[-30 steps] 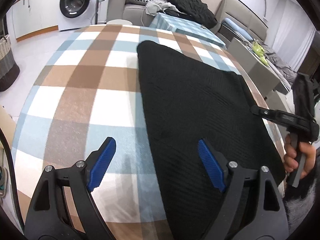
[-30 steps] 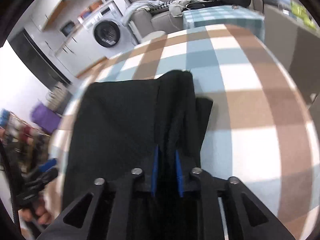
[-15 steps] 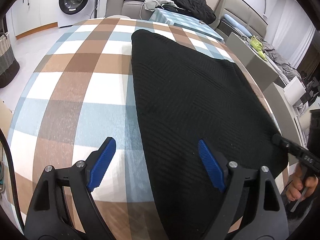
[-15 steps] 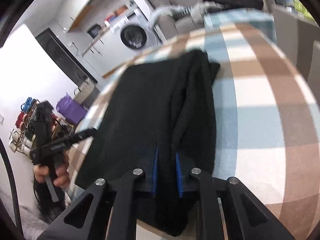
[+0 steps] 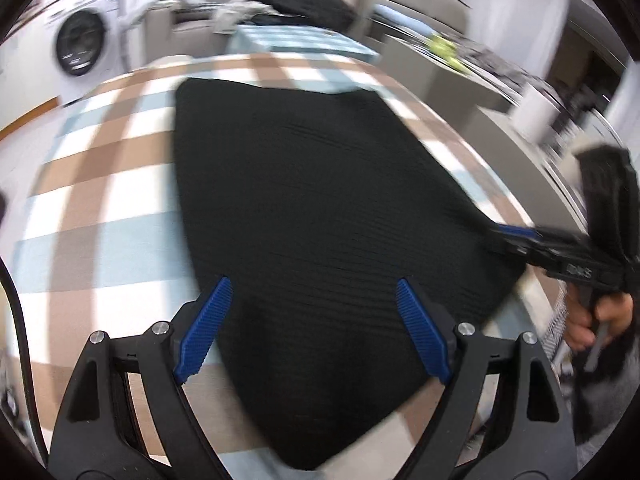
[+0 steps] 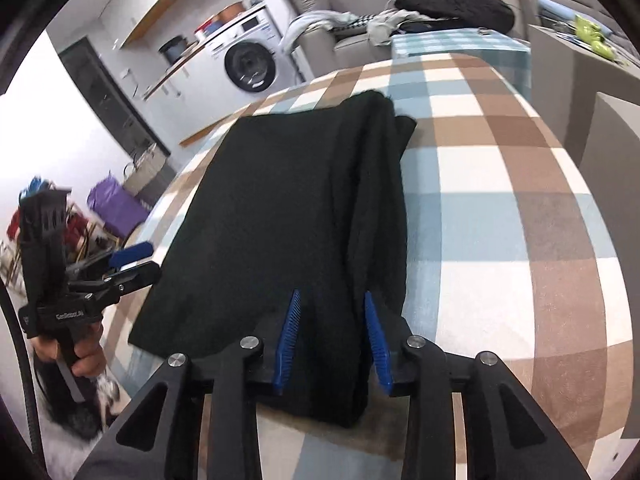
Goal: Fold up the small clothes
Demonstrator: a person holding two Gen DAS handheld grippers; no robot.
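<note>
A black knit garment (image 5: 312, 216) lies spread on the checked tablecloth (image 5: 100, 208); in the right wrist view (image 6: 280, 208) its right side is folded into a thick ridge. My left gripper (image 5: 316, 320) is open wide, hovering over the garment's near left edge; it also shows at the left of the right wrist view (image 6: 124, 264). My right gripper (image 6: 332, 336) has its jaws partly apart around the garment's near right fold, the fabric lying between the blue pads (image 6: 288, 332). In the left wrist view it (image 5: 516, 236) sits at the garment's right corner.
A washing machine (image 6: 248, 64) and a sofa with piled clothes (image 6: 452, 12) stand beyond the table. A grey cabinet (image 6: 576, 80) is at the right. The table's near edge (image 6: 320, 444) is just under my right gripper.
My right gripper's jaws have opened from shut on the fold. The left gripper has shifted right, over the garment's near edge, still open.
</note>
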